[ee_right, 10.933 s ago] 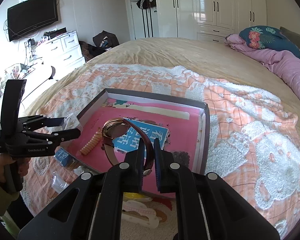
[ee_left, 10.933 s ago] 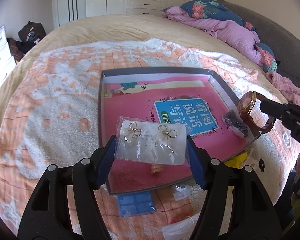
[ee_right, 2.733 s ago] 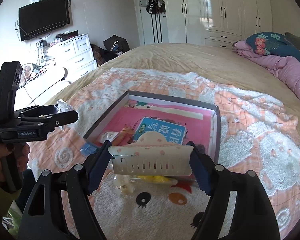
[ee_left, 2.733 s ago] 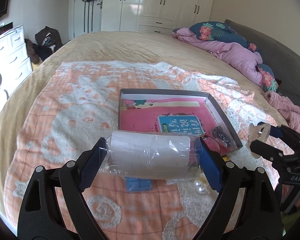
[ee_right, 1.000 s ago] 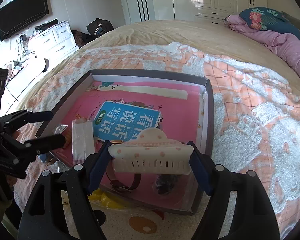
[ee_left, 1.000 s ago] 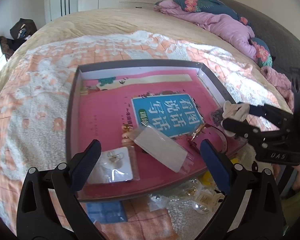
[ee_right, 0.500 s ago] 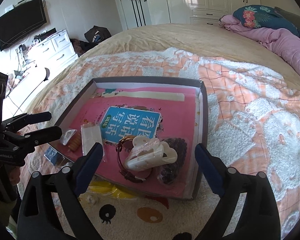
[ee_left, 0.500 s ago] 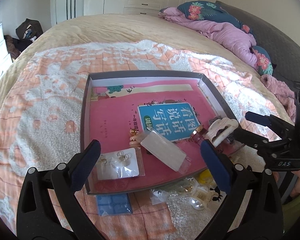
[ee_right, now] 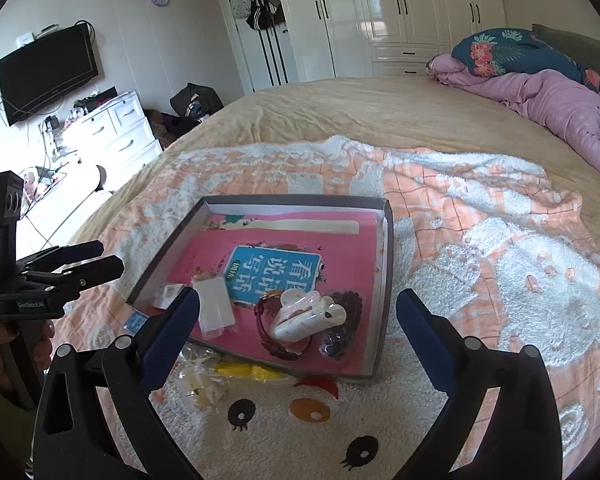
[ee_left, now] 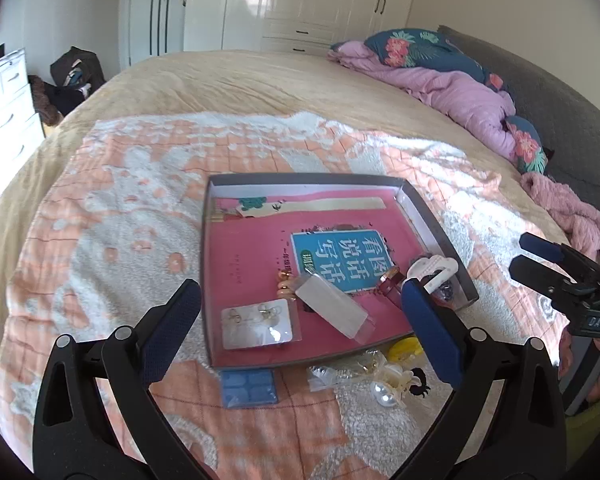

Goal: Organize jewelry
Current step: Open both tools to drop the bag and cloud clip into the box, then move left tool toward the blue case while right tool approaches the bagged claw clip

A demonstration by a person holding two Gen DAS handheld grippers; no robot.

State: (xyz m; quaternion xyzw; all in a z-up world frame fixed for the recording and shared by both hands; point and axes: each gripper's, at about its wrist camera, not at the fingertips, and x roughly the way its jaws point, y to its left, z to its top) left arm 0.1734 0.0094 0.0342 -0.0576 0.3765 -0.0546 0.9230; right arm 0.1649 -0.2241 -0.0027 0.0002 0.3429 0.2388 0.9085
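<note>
A grey-rimmed box (ee_left: pixel 296 178) with a pink floor lies on the bed; it also shows in the right wrist view (ee_right: pixel 383 292). Inside lie a bag of bow earrings (ee_left: pixel 257 323), a clear packet (ee_left: pixel 331 309), a cream hair claw (ee_right: pixel 306 317) resting on a brown watch (ee_right: pixel 269 345), and dark beads (ee_right: pixel 342 322). My left gripper (ee_left: pixel 300 326) is open and empty above the box's near edge. My right gripper (ee_right: pixel 298 338) is open and empty above the claw.
Outside the box's near edge lie a blue card (ee_left: pixel 249 389), small clear bags and pearl pieces (ee_left: pixel 384 380) and a yellow item (ee_right: pixel 246 371). An orange and white blanket (ee_right: pixel 500 248) covers the bed. A purple duvet (ee_right: pixel 556 104) lies at the far right.
Both grippers have pulled back and up from the box, open and empty. The hair claw, let go about half a second ago, rests in the box on the watch.
</note>
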